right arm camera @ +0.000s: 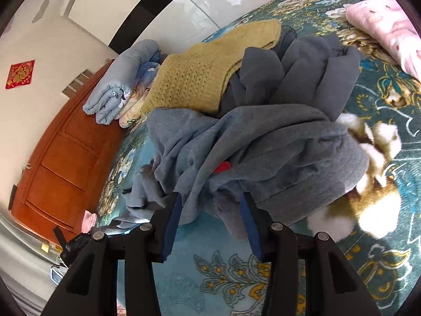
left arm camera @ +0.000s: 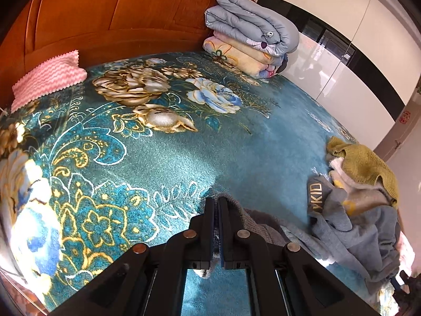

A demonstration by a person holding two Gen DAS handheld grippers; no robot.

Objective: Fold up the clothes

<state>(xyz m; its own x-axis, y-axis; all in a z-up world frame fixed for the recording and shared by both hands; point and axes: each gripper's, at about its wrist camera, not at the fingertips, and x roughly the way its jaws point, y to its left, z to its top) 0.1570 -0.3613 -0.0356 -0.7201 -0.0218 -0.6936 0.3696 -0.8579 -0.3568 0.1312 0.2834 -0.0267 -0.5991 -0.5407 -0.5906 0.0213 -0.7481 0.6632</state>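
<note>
Left gripper (left arm camera: 216,202) pinched grey garment (left arm camera: 259,223); right gripper (right arm camera: 210,197) agape, empty; clothes pile (right arm camera: 252,121) unfolded.

Unfolded clothes heaped on the teal floral bed

A crumpled blue-grey fleece sweatshirt (right arm camera: 263,142) lies rumpled at the front of the pile, a small red tag showing in its folds; in the left wrist view its dark panel with pale lettering (left arm camera: 315,197) faces up. Behind it a darker slate-grey garment (right arm camera: 302,73) stands bunched in stiff folds. A mustard-yellow knitted sweater (right arm camera: 202,73) is draped flat across the top of the heap at the back. A white and tan fluffy garment (right arm camera: 373,163) pokes out beside the sweatshirt, touching it.
</note>
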